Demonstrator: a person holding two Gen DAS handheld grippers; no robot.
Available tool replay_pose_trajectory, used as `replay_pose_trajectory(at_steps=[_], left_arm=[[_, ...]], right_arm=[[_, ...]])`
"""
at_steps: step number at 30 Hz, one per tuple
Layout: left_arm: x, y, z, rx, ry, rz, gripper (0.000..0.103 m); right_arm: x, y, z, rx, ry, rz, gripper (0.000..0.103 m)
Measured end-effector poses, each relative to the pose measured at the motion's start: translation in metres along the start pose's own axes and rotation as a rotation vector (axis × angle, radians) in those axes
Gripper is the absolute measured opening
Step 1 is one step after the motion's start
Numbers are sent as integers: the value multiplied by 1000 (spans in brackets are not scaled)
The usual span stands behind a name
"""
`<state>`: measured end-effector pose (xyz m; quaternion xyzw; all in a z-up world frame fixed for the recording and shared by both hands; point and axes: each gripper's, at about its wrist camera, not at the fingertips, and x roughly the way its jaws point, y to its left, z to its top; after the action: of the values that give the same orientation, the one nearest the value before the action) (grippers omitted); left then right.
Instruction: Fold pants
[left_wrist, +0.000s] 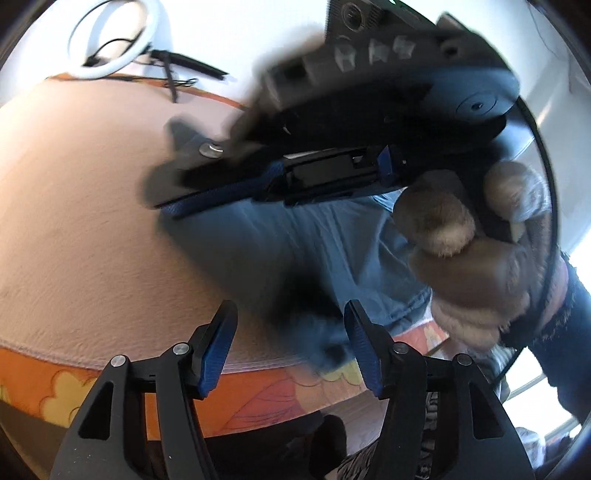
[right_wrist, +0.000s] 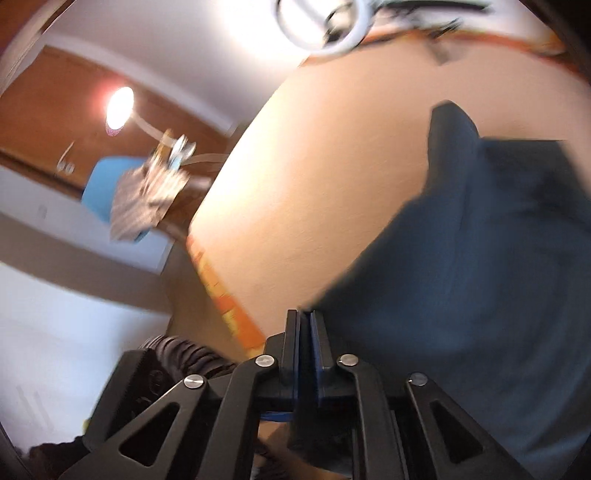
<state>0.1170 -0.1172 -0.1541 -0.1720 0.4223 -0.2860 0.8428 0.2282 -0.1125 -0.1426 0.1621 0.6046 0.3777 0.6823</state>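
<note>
Blue pants (left_wrist: 295, 240) lie on a pink blanket (left_wrist: 92, 221), reaching its near edge. At the bottom of the left wrist view my left gripper (left_wrist: 290, 310) is open, and a blurred bit of the pants' hem shows between its fingers without touching the pads. My right gripper (left_wrist: 173, 210) crosses above the pants, held by a hand (left_wrist: 472, 266), with its fingers along the pants' far edge. In the right wrist view, my right gripper (right_wrist: 304, 314) has its jaws almost together on a corner of the pants (right_wrist: 480, 258), which spread away to the right.
The blanket (right_wrist: 314, 166) covers a bed with an orange patterned sheet (left_wrist: 258, 398) along its edge. A white ring light (left_wrist: 114, 40) and dark cables lie at the far side. A blue chair (right_wrist: 99, 188) with striped cloth stands beyond the bed.
</note>
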Motion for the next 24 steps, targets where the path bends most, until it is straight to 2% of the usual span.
replay_pose_trajectory(at_steps=[1,3,5,12,13,17,19,24], left_arm=[[-1,4,0,-19,0,4,59],[-3,11,0,-59,-14,-2,59],[-2,19,0,-94,-21,-1,59],[8,41,6,-209,-40,35,57],[11,42,7,-211,-39,51,54],[17,42,8,-215,-68,33,15],[13,36,12,-164,-92,30,10],[13,13,18,-56,-114,23,7]], right_arm=[[2,4,2,-1,1,-6,35],[-4,8,4,-33,-17,-8,35],[-16,4,7,-37,-47,-48,36],[-41,-40,29,67,-115,-213,44],[-39,-42,33,76,-115,-231,46],[-22,-36,49,66,-88,-309,57],[-11,-31,56,44,-69,-343,59],[18,-20,70,0,-2,-463,62]])
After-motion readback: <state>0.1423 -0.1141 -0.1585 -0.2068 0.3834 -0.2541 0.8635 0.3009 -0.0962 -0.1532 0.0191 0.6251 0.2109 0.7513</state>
